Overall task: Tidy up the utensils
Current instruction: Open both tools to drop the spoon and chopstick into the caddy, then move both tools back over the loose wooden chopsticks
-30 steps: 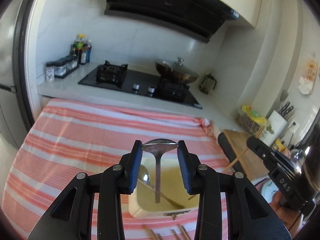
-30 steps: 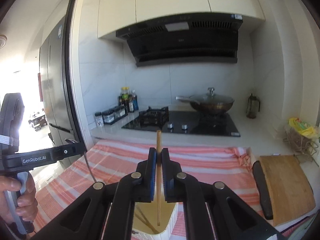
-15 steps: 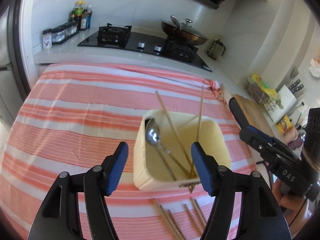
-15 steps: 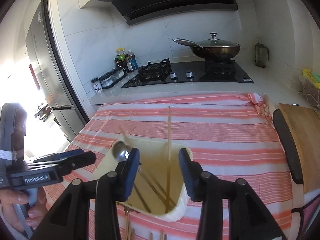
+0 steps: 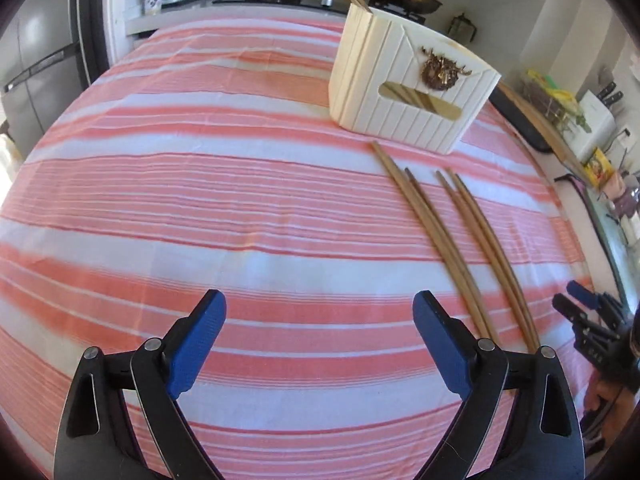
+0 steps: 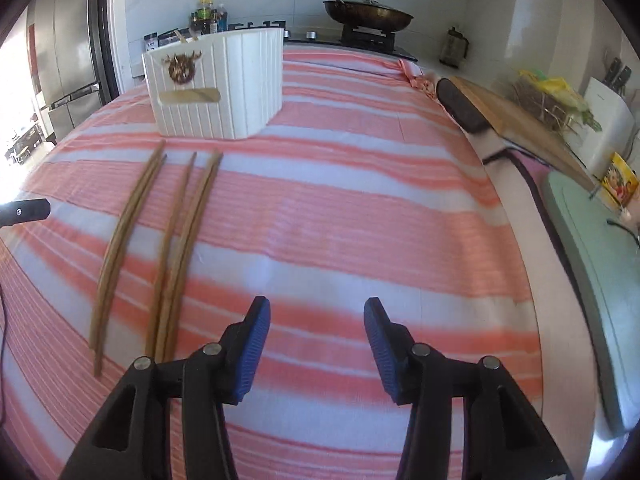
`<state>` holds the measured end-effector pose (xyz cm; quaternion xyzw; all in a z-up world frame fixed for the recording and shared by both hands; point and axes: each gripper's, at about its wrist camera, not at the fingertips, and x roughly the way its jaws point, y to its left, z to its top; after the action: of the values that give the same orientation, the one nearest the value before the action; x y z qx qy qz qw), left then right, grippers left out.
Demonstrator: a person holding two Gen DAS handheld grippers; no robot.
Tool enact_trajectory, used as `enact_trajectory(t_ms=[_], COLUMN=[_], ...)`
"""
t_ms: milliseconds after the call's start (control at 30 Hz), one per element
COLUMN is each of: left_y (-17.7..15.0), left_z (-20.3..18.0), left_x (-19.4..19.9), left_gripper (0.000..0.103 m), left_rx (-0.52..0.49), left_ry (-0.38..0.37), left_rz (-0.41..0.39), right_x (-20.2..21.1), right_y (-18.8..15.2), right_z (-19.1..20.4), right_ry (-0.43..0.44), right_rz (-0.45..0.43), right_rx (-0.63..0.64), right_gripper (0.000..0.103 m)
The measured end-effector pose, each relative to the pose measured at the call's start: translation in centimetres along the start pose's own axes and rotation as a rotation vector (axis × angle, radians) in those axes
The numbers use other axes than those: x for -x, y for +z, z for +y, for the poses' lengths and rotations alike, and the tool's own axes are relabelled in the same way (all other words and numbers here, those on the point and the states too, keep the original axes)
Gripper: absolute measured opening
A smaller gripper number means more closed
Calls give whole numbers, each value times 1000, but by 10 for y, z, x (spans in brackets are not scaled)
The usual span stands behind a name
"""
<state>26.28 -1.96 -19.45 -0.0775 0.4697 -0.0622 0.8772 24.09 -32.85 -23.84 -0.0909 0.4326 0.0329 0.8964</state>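
Jaws of the left gripper (image 5: 319,312) are seen spread wide w/ nothing between them; they have just been opening, and only striped cloth shows in the gap. Jaws of the right gripper (image 6: 317,316) are held partly apart, also just opened further, also w/ nothing between the blue pads. Both are angled down over the surface (image 5: 160,208), which is covered by a pink-and-white striped cloth.

A cream ribbed utensil holder (image 5: 404,92) is stood upright on the cloth, towards the far side, w/ a brown ornament on its front and a slot below it. Chopstick tips are seen sticking up above its far rim in the left wrist view. Loose chopsticks (image 5: 448,236) are laid flat on the cloth just in front of the holder, approx. parallel, thin ends nearest it; the exact count cannot be told, four or five. They are placed right of the left gripper, close by its right jaw, and left of the right gripper (image 6: 168,240), not touched by either.

The right gripper's black body and a bit of the hand are caught at the right edge of the left wrist view. A wooden cutting board (image 6: 524,120) is placed beyond the cloth's right edge, and a lidded wok (image 6: 368,10) is seen on the stove at the back.
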Motion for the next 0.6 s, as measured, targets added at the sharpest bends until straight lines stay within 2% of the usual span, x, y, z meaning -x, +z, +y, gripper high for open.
enact_trajectory(t_ms=[100,167,367,433,533,600], left_y=[-6,-6,-11,-12,-14,-13], left_z=[-4,-6,-8,-9,-18,-17], left_x=[-8,-12,-17,-20,-25,-26], left_gripper=[95,95,96,102,103,103], left_rx=[6,13,-31,-46,-98,-88], left_ry=[39,45,92,108,159,157], left_rz=[-26,-28,-52,-48,-25,-21], right_x=[0,1,-9,-9,-9,-9], right_y=[-13,-14,-12,-12,-12,-12], right_z=[-5,-11,-18,-15,-15,-14], right_ry=[4,3,45,41,41,40], right_rz=[-7,-1,6,7,6,6], right_rx=[-33,-58,-98,-90,-89,-88], right_gripper=[50,58,67,68,68,68])
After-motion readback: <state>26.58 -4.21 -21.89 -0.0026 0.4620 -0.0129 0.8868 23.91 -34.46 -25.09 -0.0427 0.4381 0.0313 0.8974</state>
